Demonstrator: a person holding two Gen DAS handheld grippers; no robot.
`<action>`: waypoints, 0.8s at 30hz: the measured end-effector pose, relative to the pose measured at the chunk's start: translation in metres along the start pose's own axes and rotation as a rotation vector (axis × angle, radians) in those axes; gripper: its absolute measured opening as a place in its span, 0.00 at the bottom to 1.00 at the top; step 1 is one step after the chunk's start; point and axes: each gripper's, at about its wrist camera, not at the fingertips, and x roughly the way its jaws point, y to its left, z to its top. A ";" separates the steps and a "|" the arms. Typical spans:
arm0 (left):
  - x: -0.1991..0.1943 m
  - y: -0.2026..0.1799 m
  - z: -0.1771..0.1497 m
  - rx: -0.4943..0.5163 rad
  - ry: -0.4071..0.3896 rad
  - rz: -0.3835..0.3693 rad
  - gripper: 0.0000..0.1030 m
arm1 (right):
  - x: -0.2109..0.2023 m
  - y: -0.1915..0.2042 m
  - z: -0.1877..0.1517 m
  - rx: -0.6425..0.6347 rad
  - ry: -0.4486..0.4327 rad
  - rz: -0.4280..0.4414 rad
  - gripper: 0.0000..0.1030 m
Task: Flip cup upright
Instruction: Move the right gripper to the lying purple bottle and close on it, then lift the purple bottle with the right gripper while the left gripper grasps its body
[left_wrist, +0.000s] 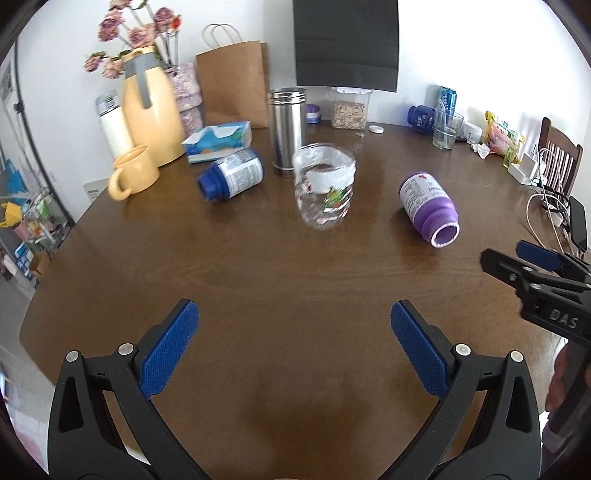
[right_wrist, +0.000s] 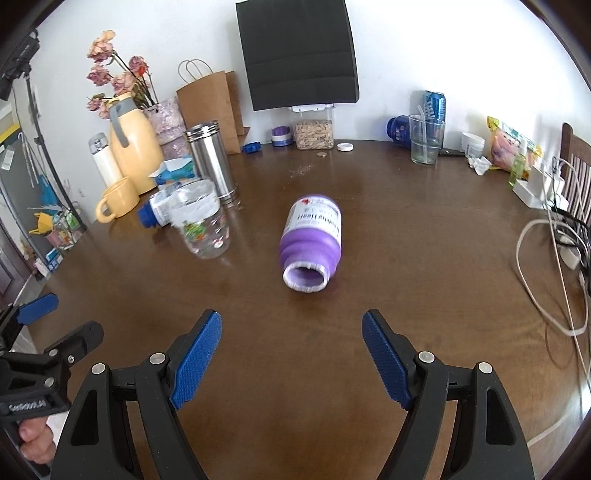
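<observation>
Both grippers hover empty over the brown table (left_wrist: 258, 266), left gripper (left_wrist: 294, 343) and right gripper (right_wrist: 291, 354) each spread wide. The clear printed plastic cup (left_wrist: 324, 192) stands at twelve o'clock from the left gripper, blurred, between a fallen blue bottle (left_wrist: 232, 174) at ten and a fallen purple bottle (left_wrist: 428, 206) at two

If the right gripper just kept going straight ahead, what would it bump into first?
Most likely the purple bottle, lying on its side on the table with its open mouth facing the right gripper. It lies almost dead ahead between the open jaws, with only bare table before it, though the fisheye view makes depth hard to judge.
</observation>
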 end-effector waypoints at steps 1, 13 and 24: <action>0.004 -0.002 0.004 0.004 0.003 -0.010 1.00 | 0.006 -0.002 0.003 0.000 0.006 0.002 0.80; 0.051 -0.044 0.071 0.097 -0.003 -0.105 1.00 | 0.086 -0.020 0.044 0.003 0.065 0.062 0.55; 0.093 -0.123 0.101 0.387 -0.020 -0.232 1.00 | 0.102 -0.095 0.075 -0.005 0.087 0.185 0.47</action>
